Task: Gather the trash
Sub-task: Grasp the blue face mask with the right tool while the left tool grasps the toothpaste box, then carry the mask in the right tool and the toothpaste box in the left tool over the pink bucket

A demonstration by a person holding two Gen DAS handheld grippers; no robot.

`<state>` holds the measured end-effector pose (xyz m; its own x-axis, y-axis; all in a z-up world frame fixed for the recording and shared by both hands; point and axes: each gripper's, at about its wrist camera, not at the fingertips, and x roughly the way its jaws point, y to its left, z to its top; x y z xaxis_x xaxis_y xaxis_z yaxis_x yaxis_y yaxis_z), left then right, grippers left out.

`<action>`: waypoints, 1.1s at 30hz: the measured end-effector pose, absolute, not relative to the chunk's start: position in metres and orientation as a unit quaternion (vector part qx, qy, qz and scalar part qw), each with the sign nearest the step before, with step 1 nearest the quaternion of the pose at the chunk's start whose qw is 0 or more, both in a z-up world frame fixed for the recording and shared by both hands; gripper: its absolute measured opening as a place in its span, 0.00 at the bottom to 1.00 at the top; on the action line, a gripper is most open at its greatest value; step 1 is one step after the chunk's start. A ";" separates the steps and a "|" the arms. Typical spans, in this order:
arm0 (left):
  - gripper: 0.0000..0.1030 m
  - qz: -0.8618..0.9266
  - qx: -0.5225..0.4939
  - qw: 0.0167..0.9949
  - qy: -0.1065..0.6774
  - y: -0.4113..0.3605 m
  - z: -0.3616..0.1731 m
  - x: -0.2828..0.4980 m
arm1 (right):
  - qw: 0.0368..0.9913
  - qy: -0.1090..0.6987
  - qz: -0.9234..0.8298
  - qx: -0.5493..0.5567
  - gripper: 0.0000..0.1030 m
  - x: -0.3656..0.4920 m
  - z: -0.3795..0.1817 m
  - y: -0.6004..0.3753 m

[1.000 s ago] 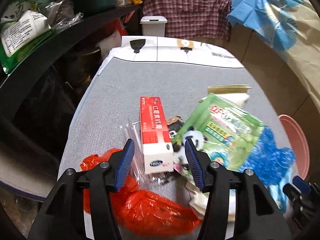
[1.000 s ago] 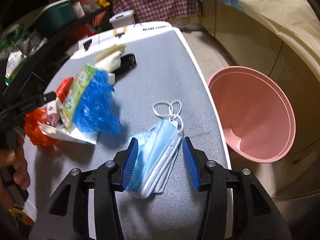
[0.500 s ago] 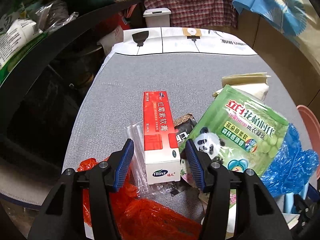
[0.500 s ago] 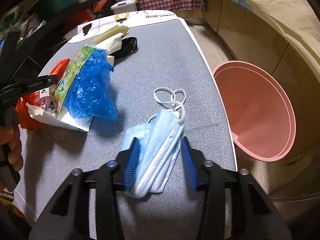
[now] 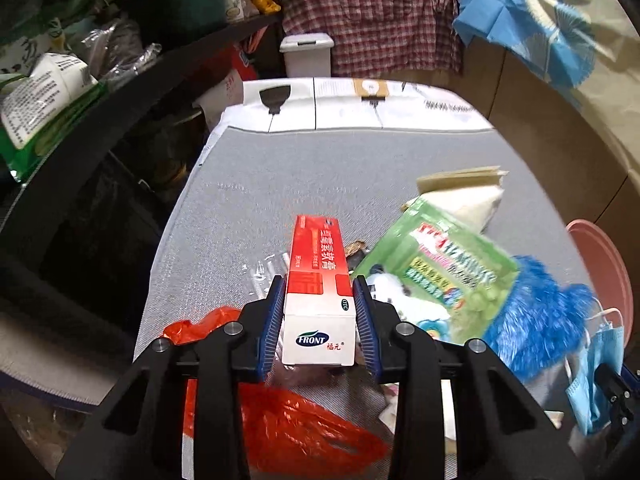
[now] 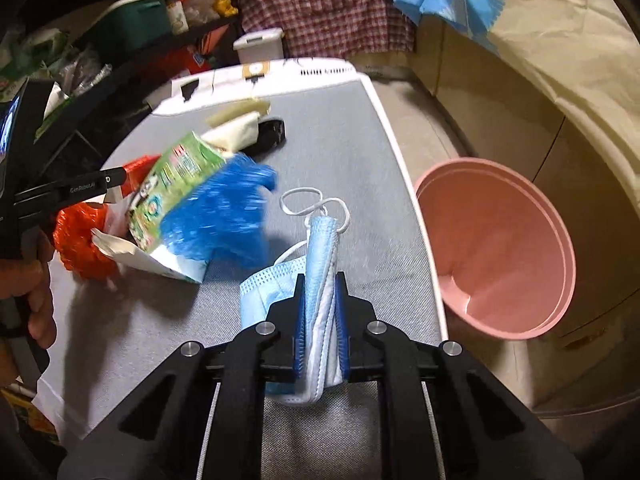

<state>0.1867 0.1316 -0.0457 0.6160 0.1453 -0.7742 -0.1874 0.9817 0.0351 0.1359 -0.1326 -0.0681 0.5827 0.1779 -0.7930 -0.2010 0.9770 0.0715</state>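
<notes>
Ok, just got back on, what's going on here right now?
Trash pickup on the grey table. The left tool is shut on a red and white box, and the right tool is shut on a blue face mask. A pink bin waits beside the table; more wrappers lie in a pile.

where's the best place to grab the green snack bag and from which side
Grip the green snack bag at its raised upper edge, coming from above on the far side. It tilts up off the table there, while the blue plastic bag covers its lower end.

"FRONT", "OTC" on red box (image 5: 318,300)
</notes>
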 end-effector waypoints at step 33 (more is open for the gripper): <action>0.33 0.023 -0.080 0.936 0.342 0.104 0.020 0.136 | 0.919 0.378 0.114 0.003 0.13 0.123 -0.028 -0.146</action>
